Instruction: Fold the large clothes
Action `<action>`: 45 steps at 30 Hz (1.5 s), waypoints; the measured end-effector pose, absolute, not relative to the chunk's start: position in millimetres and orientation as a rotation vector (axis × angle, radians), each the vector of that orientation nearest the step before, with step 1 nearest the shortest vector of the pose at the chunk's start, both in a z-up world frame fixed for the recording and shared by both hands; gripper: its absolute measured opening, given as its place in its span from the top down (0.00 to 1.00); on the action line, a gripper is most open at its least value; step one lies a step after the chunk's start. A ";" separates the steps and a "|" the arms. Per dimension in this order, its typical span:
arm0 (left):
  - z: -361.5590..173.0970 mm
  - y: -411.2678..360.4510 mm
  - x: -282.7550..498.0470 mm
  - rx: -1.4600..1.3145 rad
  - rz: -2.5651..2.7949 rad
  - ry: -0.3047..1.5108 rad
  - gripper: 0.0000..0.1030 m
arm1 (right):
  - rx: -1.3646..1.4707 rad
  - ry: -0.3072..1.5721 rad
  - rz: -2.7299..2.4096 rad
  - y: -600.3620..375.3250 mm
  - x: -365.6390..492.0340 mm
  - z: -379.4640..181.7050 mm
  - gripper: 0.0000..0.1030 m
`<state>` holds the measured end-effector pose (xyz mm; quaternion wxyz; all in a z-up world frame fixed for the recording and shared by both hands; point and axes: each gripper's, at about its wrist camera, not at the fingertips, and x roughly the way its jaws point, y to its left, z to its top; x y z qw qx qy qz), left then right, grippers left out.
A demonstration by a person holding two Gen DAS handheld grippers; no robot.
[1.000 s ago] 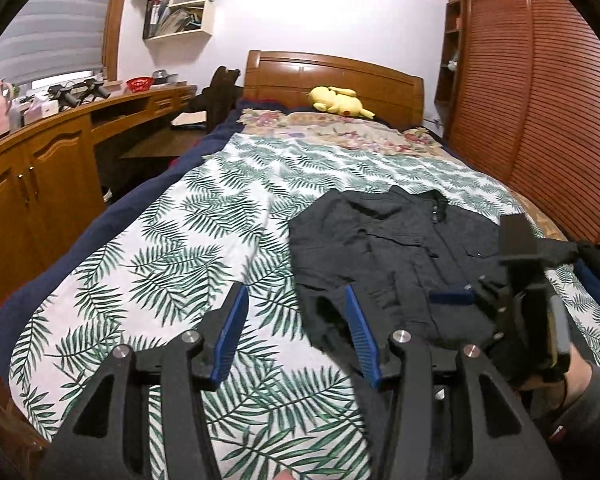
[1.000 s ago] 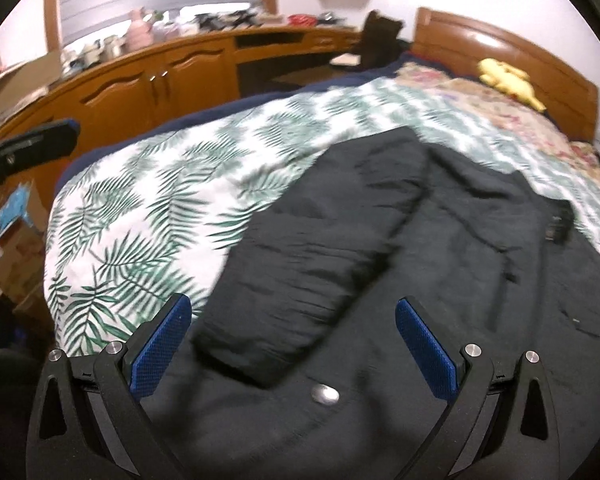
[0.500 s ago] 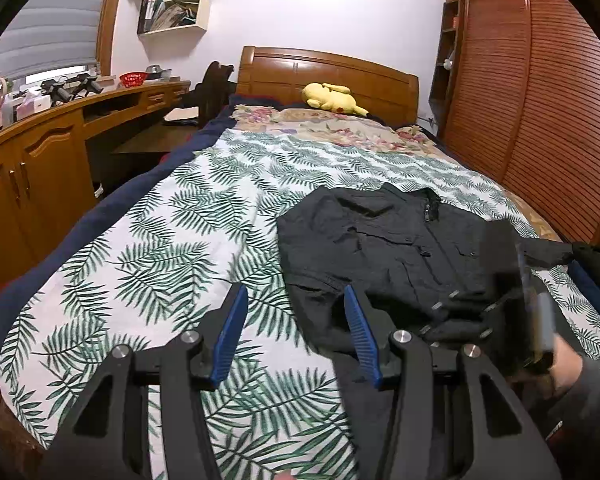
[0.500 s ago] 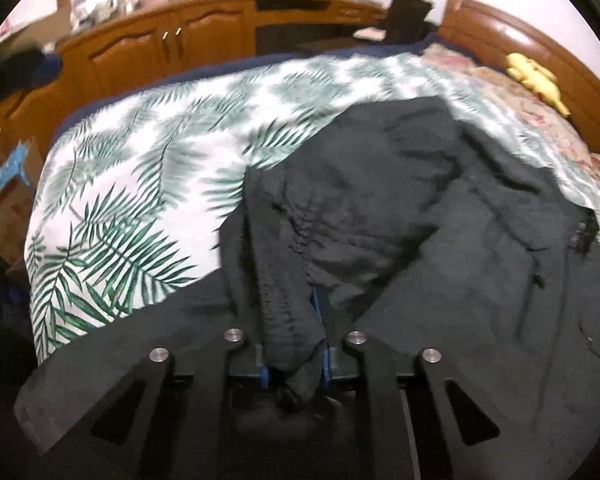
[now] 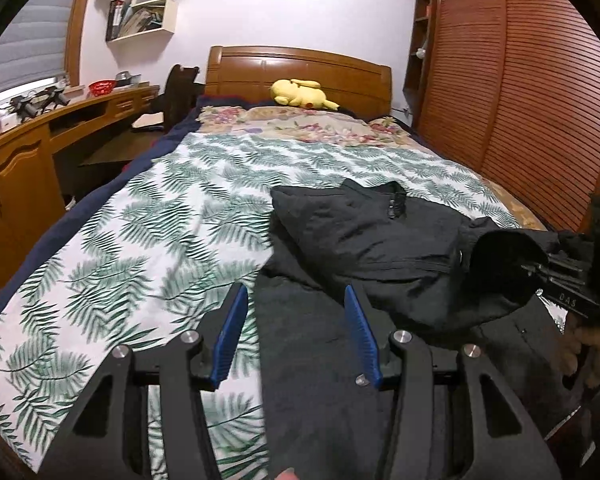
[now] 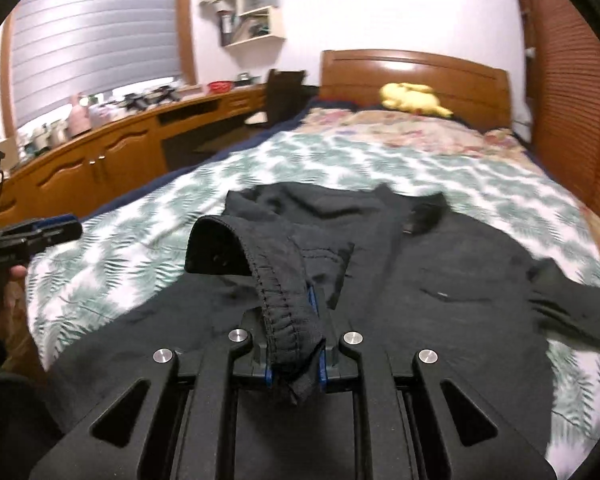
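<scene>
Right gripper (image 6: 294,354) pinches the sleeve cuff (image 6: 260,264), lifted above the jacket (image 5: 380,236) on the bed (image 5: 160,240). Left gripper (image 5: 296,336) hangs spread near the bed's foot edge, jacket body stretching ahead toward the headboard.

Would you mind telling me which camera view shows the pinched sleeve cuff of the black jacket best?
The right wrist view: the sleeve cuff sits front and centre, clamped between the right gripper fingers, its stitched hem clear. The left wrist view shows only the cuff's open mouth from the side, far right, while the left gripper is open above the jacket.
</scene>
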<state>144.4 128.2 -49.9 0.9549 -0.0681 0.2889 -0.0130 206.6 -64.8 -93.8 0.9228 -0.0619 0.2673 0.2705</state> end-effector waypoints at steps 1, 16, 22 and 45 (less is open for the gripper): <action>-50.3 122.3 148.2 -0.136 -0.033 0.591 0.52 | -0.125 0.559 0.539 -74.1 207.8 -96.6 0.88; -64.5 56.1 188.3 -0.060 -0.115 0.649 0.52 | -0.110 0.692 0.385 -153.1 207.5 -141.4 0.59; -70.7 40.6 194.6 -0.053 -0.129 0.664 0.52 | -0.121 0.666 0.372 -167.3 204.7 -129.9 0.45; -85.0 -8.8 211.6 -0.026 -0.182 0.685 0.52 | -0.177 0.728 0.377 -187.4 253.0 -122.7 0.50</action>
